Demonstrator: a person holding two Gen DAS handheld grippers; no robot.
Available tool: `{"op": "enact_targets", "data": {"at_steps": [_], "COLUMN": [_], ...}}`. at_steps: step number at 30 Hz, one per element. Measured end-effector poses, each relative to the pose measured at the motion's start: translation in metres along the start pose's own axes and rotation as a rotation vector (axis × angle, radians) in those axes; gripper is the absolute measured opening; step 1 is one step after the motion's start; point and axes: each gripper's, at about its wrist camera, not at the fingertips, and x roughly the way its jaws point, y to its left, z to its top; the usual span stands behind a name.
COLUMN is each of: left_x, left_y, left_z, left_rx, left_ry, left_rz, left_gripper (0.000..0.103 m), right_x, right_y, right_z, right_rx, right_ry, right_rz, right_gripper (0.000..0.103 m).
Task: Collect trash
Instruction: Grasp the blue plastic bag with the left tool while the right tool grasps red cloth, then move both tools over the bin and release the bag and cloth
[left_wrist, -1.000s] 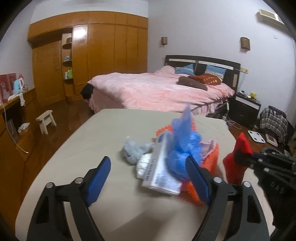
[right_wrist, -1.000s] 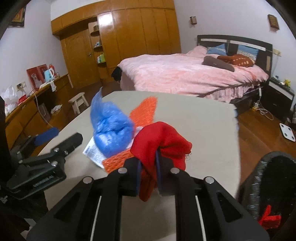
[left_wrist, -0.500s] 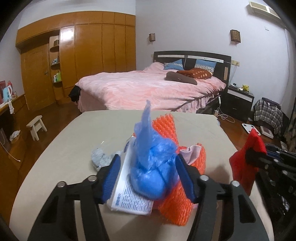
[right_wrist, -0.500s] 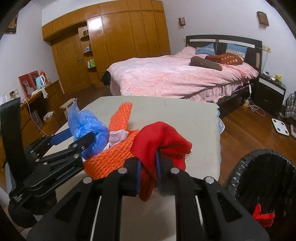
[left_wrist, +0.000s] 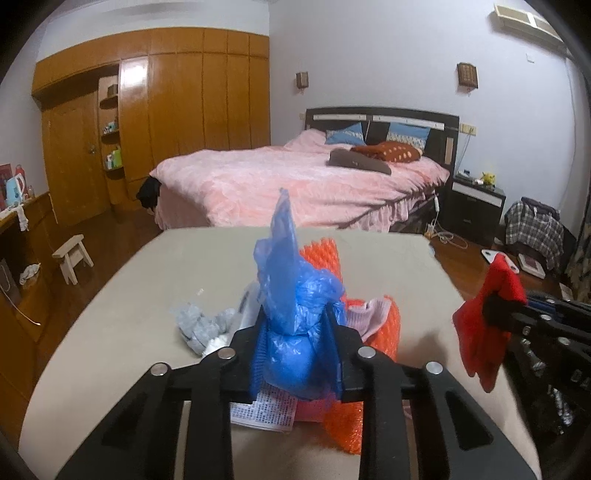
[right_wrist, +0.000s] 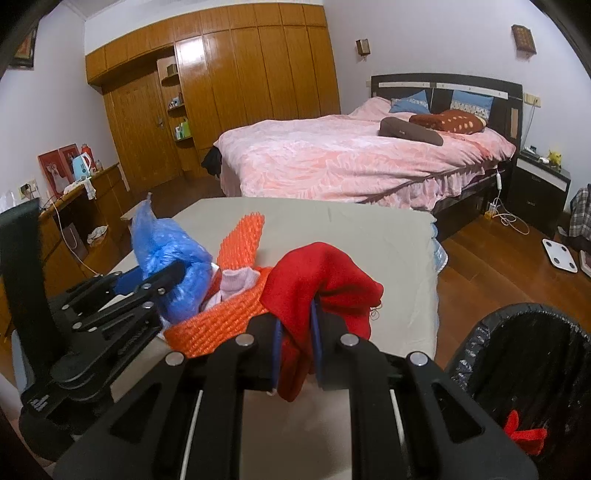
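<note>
Crumpled blue plastic bag (left_wrist: 295, 314) between left tongs (left_wrist: 295, 354)

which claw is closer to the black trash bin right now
Right. The right claw, shut on the red cloth, sits just beside the black trash bin. The left claw, shut on the blue plastic bag, is farther, across the trash pile.

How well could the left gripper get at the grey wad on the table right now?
Probably not yet: the left gripper is shut on the blue plastic bag. The grey wad lies uncovered beside it, so nothing else blocks the way.
</note>
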Motion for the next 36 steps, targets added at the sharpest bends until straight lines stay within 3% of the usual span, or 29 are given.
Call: {"op": "enact_targets", "data": {"at_steps": [15, 25, 36], "left_x": [-0.050, -0.067, -0.069], "left_y": [-0.016, -0.057, -0.128], "left_z": [0.035, 0.041, 0.037], "left_rx": [0.014, 0.032, 0.081], "left_ry": [-0.094, -0.102, -0.078], "left_rz": [-0.043, -0.147, -0.312], "left_gripper": [0.028, 0.028, 0.028], "right_x": [-0.052, -0.102, -0.148], "right_y": [-0.012, -0.041, -0.104], "right_z": [0.019, 0.019, -0.007], "right_rx": [-0.001, 0.026, 0.103], "right_ry": [-0.079, -0.127, -0.127], "right_rz": [-0.011, -0.072, -0.217], "right_gripper": [0.013, 0.013, 0.013]}}
